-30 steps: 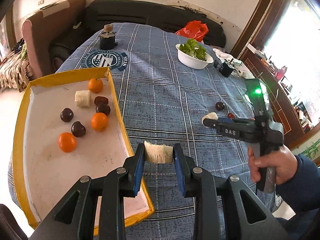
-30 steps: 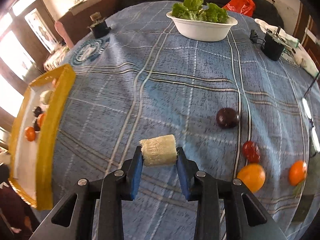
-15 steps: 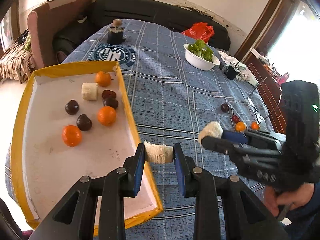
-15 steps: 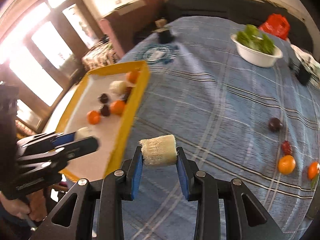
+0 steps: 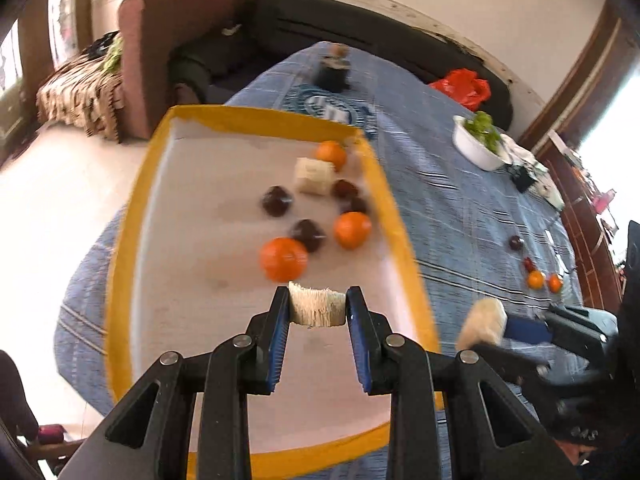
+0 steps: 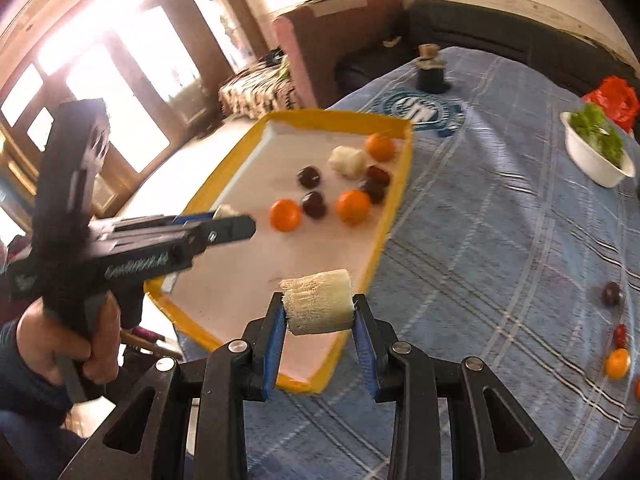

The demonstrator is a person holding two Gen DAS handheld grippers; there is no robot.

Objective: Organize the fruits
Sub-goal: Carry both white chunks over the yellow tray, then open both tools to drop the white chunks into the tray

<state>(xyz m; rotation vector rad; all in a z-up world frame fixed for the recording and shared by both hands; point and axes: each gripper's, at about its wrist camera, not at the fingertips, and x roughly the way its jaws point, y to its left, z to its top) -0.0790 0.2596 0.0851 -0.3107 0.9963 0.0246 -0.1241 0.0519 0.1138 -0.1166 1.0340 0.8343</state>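
Note:
A yellow-rimmed white tray [image 5: 132,208] [image 6: 396,200] lies on the blue cloth and holds three oranges, several dark fruits and a pale loofah-like chunk [image 5: 314,174]. My left gripper [image 5: 317,308] is shut on a pale fibrous chunk [image 5: 316,306] and hangs over the tray's near part. My right gripper [image 6: 318,312] is shut on another pale chunk [image 6: 318,304] above the tray's near right rim. It also shows in the left wrist view [image 5: 480,324]. Loose on the cloth at the right lie a dark fruit [image 6: 611,293], a red fruit [image 6: 620,335] and oranges [image 6: 617,363].
A white bowl of greens [image 6: 596,152] stands at the far right. A dark jar [image 6: 430,70] stands at the table's far end. A red bag [image 5: 464,86], a sofa and an armchair lie beyond the table. Small clutter [image 5: 524,174] sits by the bowl.
Both grippers have swung left with their chunks. The left one has moved from the tray's right rim to over the tray. The right one has come up to the tray's edge.

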